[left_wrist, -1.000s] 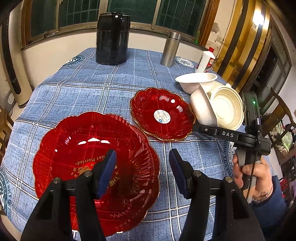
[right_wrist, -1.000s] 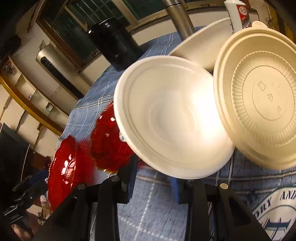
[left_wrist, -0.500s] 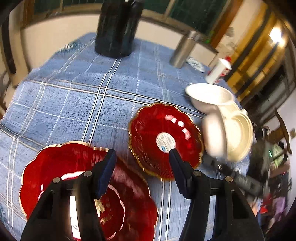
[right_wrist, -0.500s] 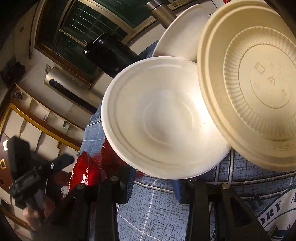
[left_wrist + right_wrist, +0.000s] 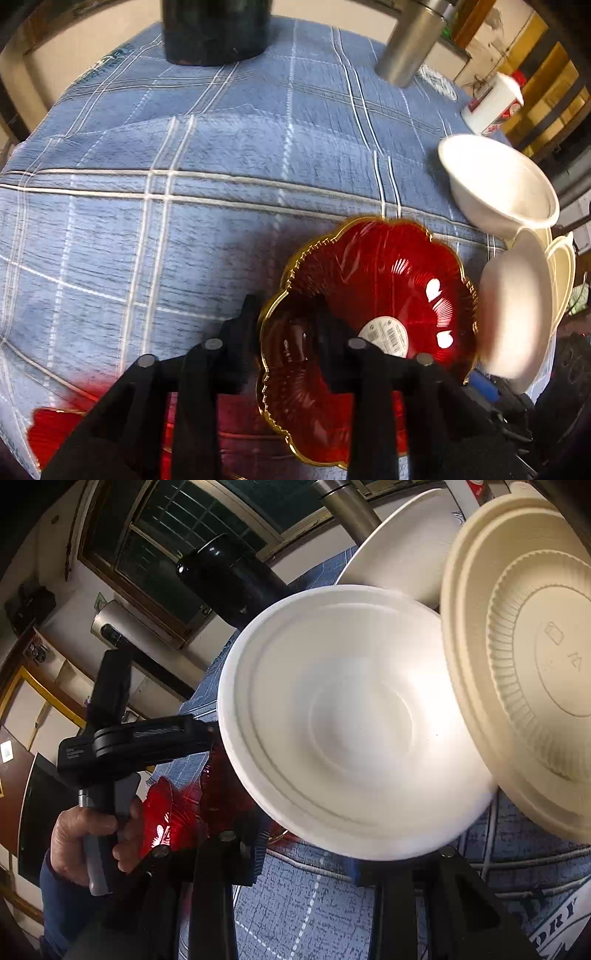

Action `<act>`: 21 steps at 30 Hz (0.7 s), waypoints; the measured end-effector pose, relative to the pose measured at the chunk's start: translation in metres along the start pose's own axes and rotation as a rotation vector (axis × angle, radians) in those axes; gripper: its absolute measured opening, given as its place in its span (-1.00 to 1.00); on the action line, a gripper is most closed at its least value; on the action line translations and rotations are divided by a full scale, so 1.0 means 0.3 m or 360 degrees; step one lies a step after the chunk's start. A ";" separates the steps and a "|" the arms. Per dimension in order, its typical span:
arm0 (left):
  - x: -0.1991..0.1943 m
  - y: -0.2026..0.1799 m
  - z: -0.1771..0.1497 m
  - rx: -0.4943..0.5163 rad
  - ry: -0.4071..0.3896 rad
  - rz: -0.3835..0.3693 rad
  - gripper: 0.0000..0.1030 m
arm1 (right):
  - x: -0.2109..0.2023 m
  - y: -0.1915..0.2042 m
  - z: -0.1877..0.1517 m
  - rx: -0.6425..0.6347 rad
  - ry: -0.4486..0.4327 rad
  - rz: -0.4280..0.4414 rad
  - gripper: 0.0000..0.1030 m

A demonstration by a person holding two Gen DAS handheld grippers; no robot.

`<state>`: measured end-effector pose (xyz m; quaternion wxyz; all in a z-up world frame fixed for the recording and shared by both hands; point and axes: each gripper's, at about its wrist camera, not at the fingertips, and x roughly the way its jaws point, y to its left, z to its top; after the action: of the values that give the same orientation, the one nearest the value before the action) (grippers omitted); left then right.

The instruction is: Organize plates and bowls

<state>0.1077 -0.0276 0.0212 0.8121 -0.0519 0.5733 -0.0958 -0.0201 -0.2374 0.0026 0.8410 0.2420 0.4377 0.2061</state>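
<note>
Two grippers were busy: the left gripper (image 5: 288,325) had swung from the large plate to the small scalloped red glass plate (image 5: 373,291), jaws closing astride its rim. Beside that plate, the right gripper (image 5: 306,853) was closing on the tilted white foam bowl (image 5: 351,720), so both looked ready for lifting and stacking.

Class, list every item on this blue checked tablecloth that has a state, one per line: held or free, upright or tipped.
Small red scalloped plate: rim between closing left gripper fingers, near edge raised.
White foam bowl: tipped on edge, rim in closing right gripper.
Cream ribbed bowl: tipped on edge.
Second white bowl: free, upright.
Steel flask: upright.
</note>
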 end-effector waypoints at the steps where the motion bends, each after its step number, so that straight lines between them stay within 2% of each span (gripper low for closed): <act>1: -0.004 -0.006 -0.002 0.0009 -0.0004 0.0005 -0.51 | 0.006 0.000 -0.003 -0.0009 0.0011 -0.0010 -0.62; 6: -0.068 -0.031 -0.043 0.0052 -0.0094 0.0016 -0.51 | -0.005 0.002 0.000 -0.0055 -0.0010 -0.0097 -0.68; 12: -0.184 -0.022 -0.149 0.0030 -0.0226 -0.0007 -0.51 | -0.066 0.037 -0.023 -0.0159 -0.0057 -0.0080 -0.69; 21: -0.299 -0.040 -0.219 -0.0023 -0.0392 -0.0035 -0.51 | -0.131 0.058 -0.028 -0.0207 -0.0097 0.0016 -0.69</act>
<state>0.0157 -0.0185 0.0839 0.8749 -0.0754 0.4693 -0.0933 -0.0506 -0.2435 0.0337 0.8668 0.1953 0.3964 0.2310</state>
